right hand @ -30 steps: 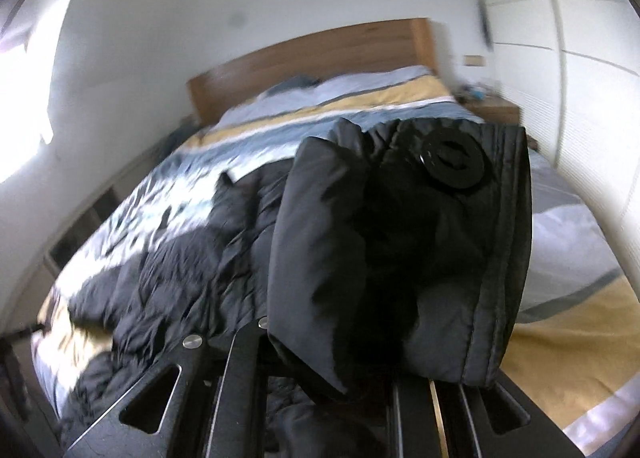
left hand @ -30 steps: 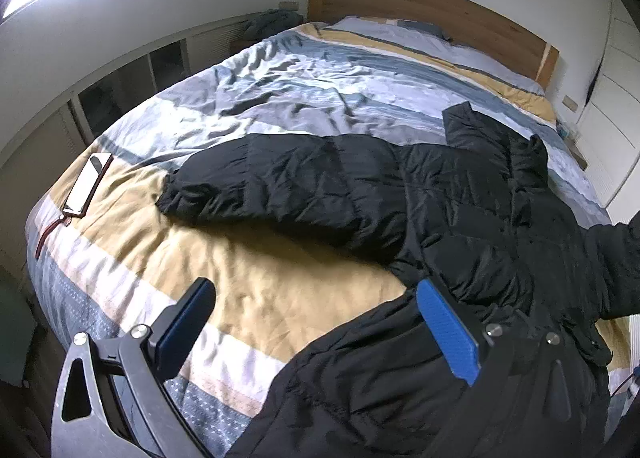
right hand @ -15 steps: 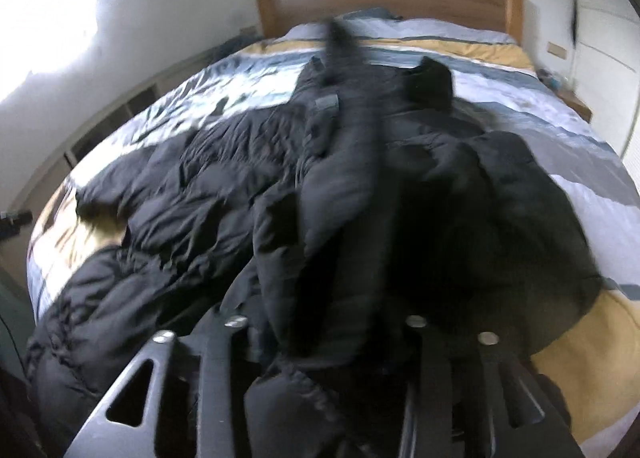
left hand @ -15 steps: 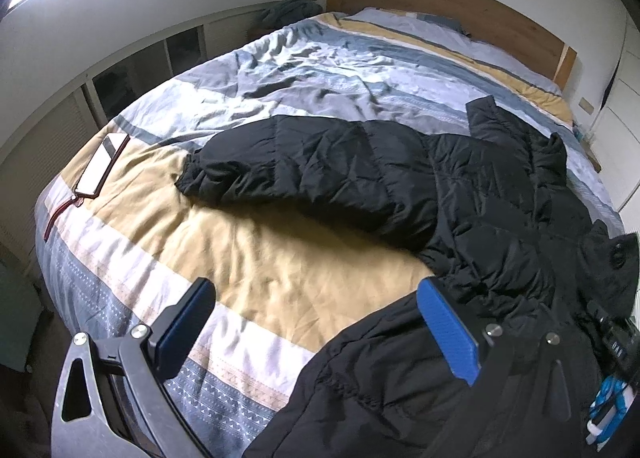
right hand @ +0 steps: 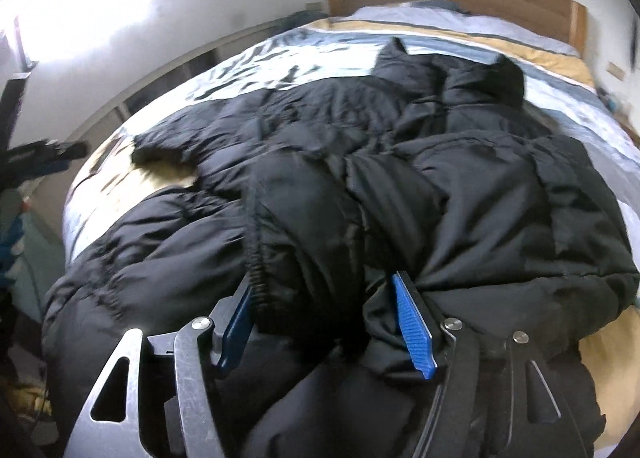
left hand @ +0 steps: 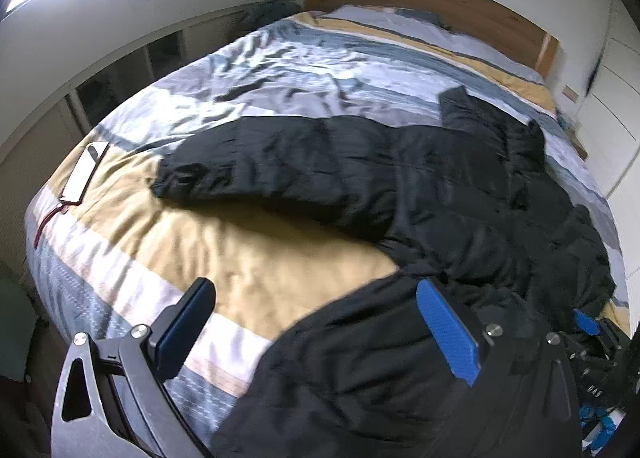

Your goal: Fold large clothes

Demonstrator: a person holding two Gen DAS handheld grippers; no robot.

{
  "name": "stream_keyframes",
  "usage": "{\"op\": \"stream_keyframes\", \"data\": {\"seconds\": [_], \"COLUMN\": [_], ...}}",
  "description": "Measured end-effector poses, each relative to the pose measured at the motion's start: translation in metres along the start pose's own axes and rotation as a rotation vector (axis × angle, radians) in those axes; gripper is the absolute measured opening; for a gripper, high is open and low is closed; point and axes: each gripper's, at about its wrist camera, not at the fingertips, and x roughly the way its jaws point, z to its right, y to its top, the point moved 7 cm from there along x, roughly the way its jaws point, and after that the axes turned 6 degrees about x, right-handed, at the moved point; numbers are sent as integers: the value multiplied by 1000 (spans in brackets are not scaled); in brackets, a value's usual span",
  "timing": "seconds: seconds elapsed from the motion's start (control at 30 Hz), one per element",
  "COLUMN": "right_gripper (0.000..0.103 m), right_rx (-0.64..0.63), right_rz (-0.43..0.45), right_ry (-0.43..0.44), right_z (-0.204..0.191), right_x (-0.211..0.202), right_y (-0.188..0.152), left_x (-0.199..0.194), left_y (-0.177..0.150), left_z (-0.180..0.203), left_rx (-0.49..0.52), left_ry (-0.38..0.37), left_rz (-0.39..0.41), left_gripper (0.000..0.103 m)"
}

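One black puffer jacket [left hand: 440,185], one bed [left hand: 260,258], one phone [left hand: 86,171] — and two grippers: left gripper [left hand: 316,326], right gripper [right hand: 328,322].

Open bedspread [left hand: 256,258] lies left of the jacket [left hand: 440,185]; a phone [left hand: 86,171] occupies its far-left edge.

the left gripper [left hand: 316,328] had black angular arms with triangular cut-outs, round silver screws at the joints, and flat fingers faced with ribbed bright-blue pads [left hand: 448,332]. the right gripper [right hand: 326,324] showed scuffed bare-metal plates beside black ones, the same silver screws, triangular openings and ribbed blue pads [right hand: 414,332].
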Motion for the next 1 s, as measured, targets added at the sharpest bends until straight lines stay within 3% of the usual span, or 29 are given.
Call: {"op": "stream_keyframes", "data": {"seconds": [0.17,0.33,0.47,0.53,0.67,0.8,0.87,1.0], "right_gripper": [66,66,66,66,66,66,66,66], "right_rx": [-13,-56,-35,3,89,148,162,183], "right_rz": [6,71,129,147,166,179,173,130], "right_ry": [72,100,34,-41,-125,-99,-74,-60], "right_z": [-6,0,46,88,150,175,179,185], "right_x": [-18,-61,-90,-95,-90,-71,-56,-20], "right_y": [-2,5,20,29,40,55,59,54], "left_x": [-7,-9,-2,5,27,54,71,114], "left_y": [3,5,5,6,3,6,7,-10], "left_z": [53,119,183,218,274,315,325,323], "left_rx": [73,146,215,248,307,306,300,302], "left_ry": [-44,-110,-161,-187,-216,-239,-235,-197], "left_rz": [5,8,4,4,-13,-6,2,-82], "left_gripper": [102,102,102,102,102,102,102,103]}}
